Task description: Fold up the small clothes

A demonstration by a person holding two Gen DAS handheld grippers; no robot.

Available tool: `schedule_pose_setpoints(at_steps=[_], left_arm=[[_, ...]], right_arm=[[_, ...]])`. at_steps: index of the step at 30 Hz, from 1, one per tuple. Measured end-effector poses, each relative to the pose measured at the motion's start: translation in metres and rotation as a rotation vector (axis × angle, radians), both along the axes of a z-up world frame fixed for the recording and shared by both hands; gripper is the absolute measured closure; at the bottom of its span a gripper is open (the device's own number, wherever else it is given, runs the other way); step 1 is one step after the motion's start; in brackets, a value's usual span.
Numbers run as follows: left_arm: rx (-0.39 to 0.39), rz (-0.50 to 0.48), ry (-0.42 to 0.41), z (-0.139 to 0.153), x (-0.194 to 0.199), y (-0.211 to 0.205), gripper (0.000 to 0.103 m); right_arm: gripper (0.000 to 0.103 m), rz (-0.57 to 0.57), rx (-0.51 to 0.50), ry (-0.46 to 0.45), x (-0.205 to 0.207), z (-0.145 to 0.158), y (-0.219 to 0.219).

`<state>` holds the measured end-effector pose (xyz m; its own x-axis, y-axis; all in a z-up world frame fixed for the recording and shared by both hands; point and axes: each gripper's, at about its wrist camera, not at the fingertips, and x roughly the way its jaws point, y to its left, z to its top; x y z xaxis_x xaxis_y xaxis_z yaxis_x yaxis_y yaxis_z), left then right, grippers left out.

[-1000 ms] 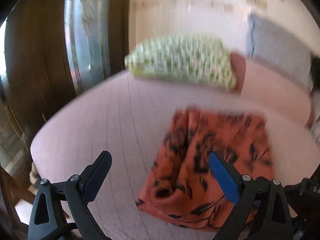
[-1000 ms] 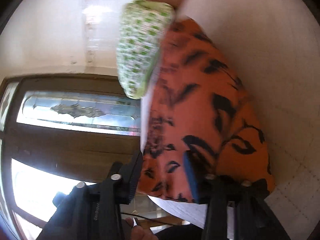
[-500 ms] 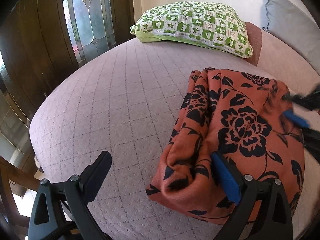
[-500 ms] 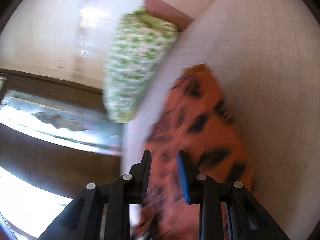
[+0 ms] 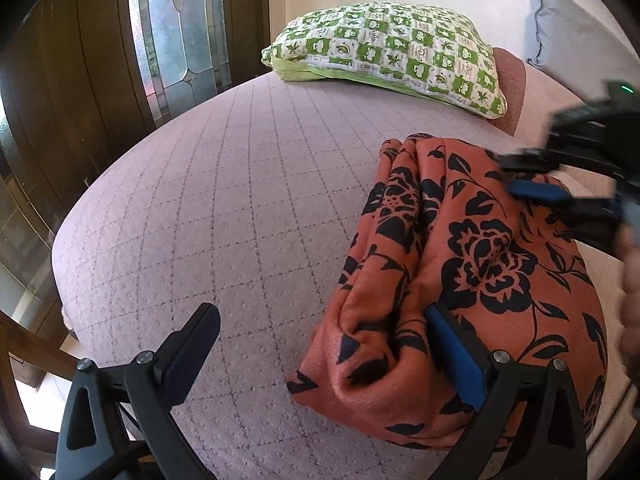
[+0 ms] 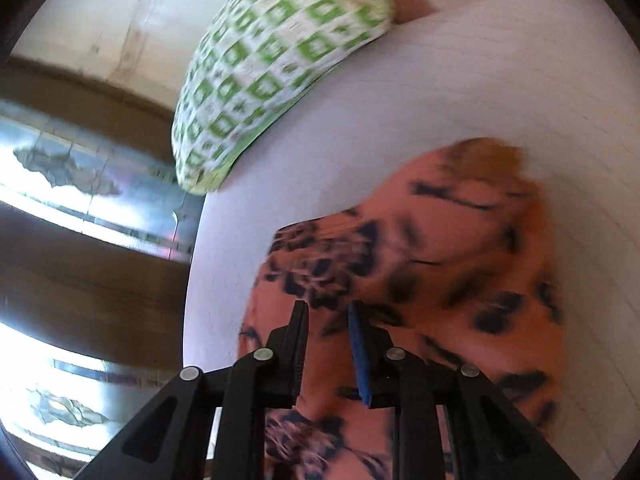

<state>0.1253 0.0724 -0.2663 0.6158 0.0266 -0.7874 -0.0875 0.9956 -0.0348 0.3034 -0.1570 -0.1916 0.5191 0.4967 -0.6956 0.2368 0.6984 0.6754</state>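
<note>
A folded orange garment with black flowers lies on the pink quilted bed. My left gripper is wide open at its near corner: the blue-padded finger rests over the cloth, the other finger stands over bare quilt. My right gripper reaches in from the right above the garment's far side. In the right wrist view the garment is blurred below my right gripper. Its jaws are closing, a narrow gap is left, and nothing sits between the pads.
A green and white checked pillow lies at the bed's far end, with a grey pillow to its right. A dark wooden door with leaded glass stands beyond the bed's left edge. Bare quilt spreads left of the garment.
The right gripper let the garment out of its jaws, swung across above it and narrowed its gap. It now shows at the right of the left wrist view. The left gripper sank slightly.
</note>
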Motion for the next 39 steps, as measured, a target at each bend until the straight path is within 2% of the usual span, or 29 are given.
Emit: schedule_pose_setpoints(at_steps=[2,3,4,6,10,14,19,22,24,25,27,29,31,33,35,36,39], left_arm=[[-0.009,-0.002,0.003,-0.001,0.001,0.002,0.0],[-0.011,-0.002,0.004,0.0,0.002,0.002,0.0],[-0.014,-0.004,0.007,-0.001,0.002,0.002,0.0],[-0.026,0.0,0.009,-0.001,0.003,0.003,0.0],[-0.029,0.01,0.015,-0.001,0.003,0.003,0.0],[-0.025,0.015,0.01,0.0,0.002,0.003,0.0],[-0.025,0.018,0.001,0.0,-0.001,0.003,0.0],[-0.013,0.019,-0.012,0.0,-0.003,0.001,0.0],[0.001,0.014,-0.019,0.0,-0.004,-0.001,0.0],[0.004,0.013,-0.023,0.0,-0.004,-0.001,0.0],[-0.006,0.015,-0.021,0.0,-0.004,0.0,0.0],[-0.03,0.01,-0.012,0.001,-0.004,0.004,0.0],[-0.04,0.001,-0.017,0.005,-0.006,0.007,0.0],[-0.031,-0.006,-0.047,0.013,-0.011,0.009,0.0],[-0.019,-0.016,-0.095,0.026,-0.017,0.011,0.0],[-0.014,-0.02,-0.113,0.032,-0.019,0.013,0.0],[-0.026,-0.03,-0.123,0.047,-0.017,0.018,0.0]], right_arm=[[0.077,0.034,-0.013,0.027,0.014,-0.012,0.015],[0.077,0.059,-0.038,0.062,0.027,-0.028,0.025],[0.076,0.075,-0.044,0.059,0.031,-0.038,0.029],[0.077,0.074,-0.034,0.022,0.029,-0.04,0.027],[0.077,0.098,-0.06,0.037,0.023,-0.028,0.03],[0.077,0.078,-0.001,-0.005,-0.026,-0.003,0.006],[0.077,0.068,-0.054,-0.071,-0.08,0.023,-0.011],[0.076,0.058,-0.103,-0.087,-0.118,0.025,-0.021],[0.058,0.062,-0.118,-0.055,-0.13,0.008,-0.02],[0.058,0.075,-0.113,-0.07,-0.137,0.0,-0.021],[0.058,0.106,-0.164,-0.137,-0.143,-0.004,-0.016],[0.058,0.123,-0.189,-0.14,-0.142,0.0,-0.011],[0.052,0.12,-0.137,-0.111,-0.144,0.008,-0.017],[0.043,0.091,-0.066,-0.133,-0.154,0.016,-0.031],[0.041,0.077,-0.089,-0.175,-0.169,0.024,-0.044],[0.036,0.073,-0.099,-0.187,-0.175,0.025,-0.05],[0.032,0.033,-0.082,-0.215,-0.196,0.019,-0.074]])
